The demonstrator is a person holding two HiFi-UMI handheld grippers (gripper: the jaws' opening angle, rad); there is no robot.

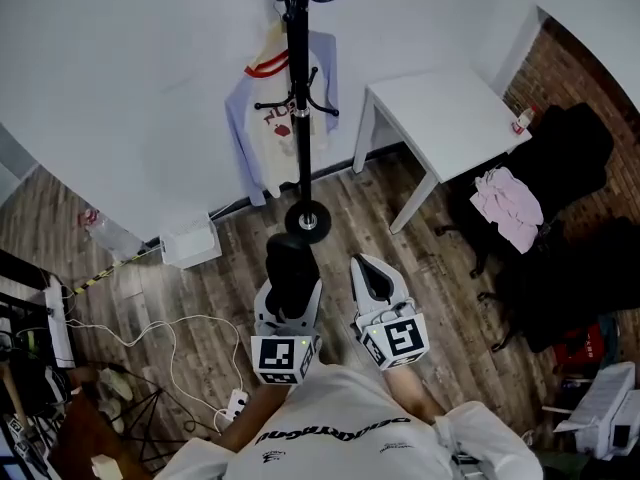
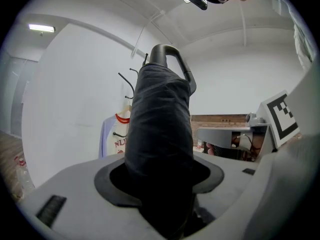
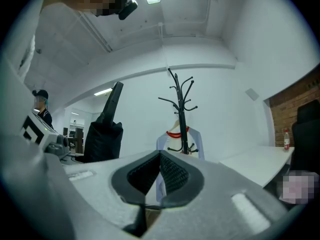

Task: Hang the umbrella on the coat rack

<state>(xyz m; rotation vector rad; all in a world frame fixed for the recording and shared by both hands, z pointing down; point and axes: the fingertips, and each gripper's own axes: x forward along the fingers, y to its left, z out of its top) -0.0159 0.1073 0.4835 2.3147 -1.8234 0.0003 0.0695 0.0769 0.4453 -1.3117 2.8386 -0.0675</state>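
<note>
the left tongs (image 2: 160, 184) were closed on the folded black umbrella (image 2: 160, 119), pads pressing the fabric low on its body from both sides. the bundle stood up out of the grip with its curved handle (image 2: 169, 56) topmost and free. that looked a sensible hold, since the handle is the part that has to go over a hook.

the right tongs (image 3: 160, 156) had their tips together with nothing between them. in the head view they sat just beside the left pair, both pointing the same way. probably they were kept spare, to steady the umbrella or guide the handle at the rack.

the black coat rack (image 1: 297, 88) stood ahead on its round base (image 1: 307, 220), against the white wall and well apart from the umbrella. a pale shirt (image 1: 268, 128) with a red collar hung on 1 side of it, while several hooks (image 1: 320, 103) showed bare. a white tabletop (image 1: 440, 118) stood to the rack's right.

by my reading the task was at the carrying stage — umbrella in hand, not yet at the rack. the next move would call for bringing the handle up to a bare hook, away from the shirt so the fabric does not snag.
</note>
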